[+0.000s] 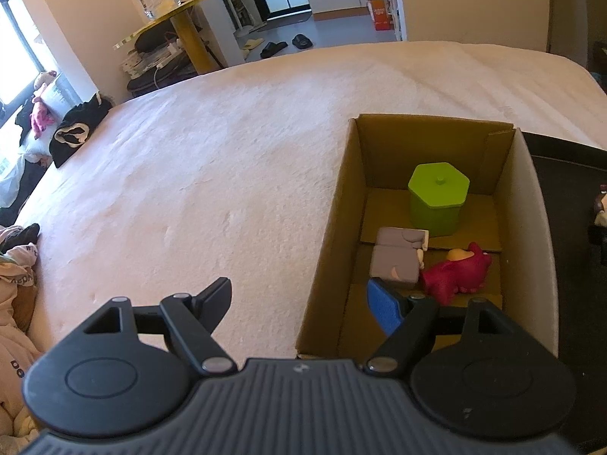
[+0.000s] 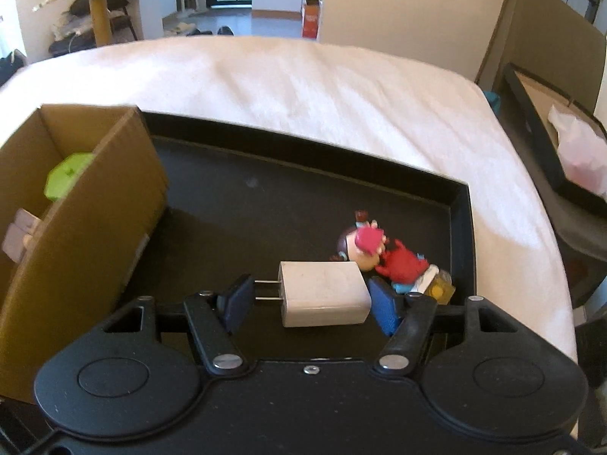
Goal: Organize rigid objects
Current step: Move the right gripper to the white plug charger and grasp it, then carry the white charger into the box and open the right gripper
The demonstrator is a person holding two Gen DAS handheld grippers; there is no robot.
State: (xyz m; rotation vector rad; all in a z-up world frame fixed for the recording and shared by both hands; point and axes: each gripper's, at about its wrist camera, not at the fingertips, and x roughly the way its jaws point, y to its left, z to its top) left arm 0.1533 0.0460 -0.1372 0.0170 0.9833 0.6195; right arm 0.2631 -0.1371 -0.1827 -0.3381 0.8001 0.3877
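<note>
A cardboard box (image 1: 330,227) sits on the bed and holds a green hexagonal container (image 1: 438,197), a grey block (image 1: 396,261) and a red toy (image 1: 455,273). My left gripper (image 1: 303,303) is open and empty, straddling the box's left wall. My right gripper (image 2: 311,299) is closed on a white plug charger (image 2: 324,294), gripping it by its prongs and far end, just above a black tray (image 2: 461,227). Small figurines (image 2: 379,254) lie in the tray's right corner. The box (image 2: 95,208) stands at the tray's left.
The white bed (image 1: 189,170) spreads left of and behind the box. Clothes (image 1: 15,265) lie at the bed's left edge. Another black tray with pink tissue (image 2: 576,151) stands off the bed at right. A yellow table (image 1: 182,19) stands beyond.
</note>
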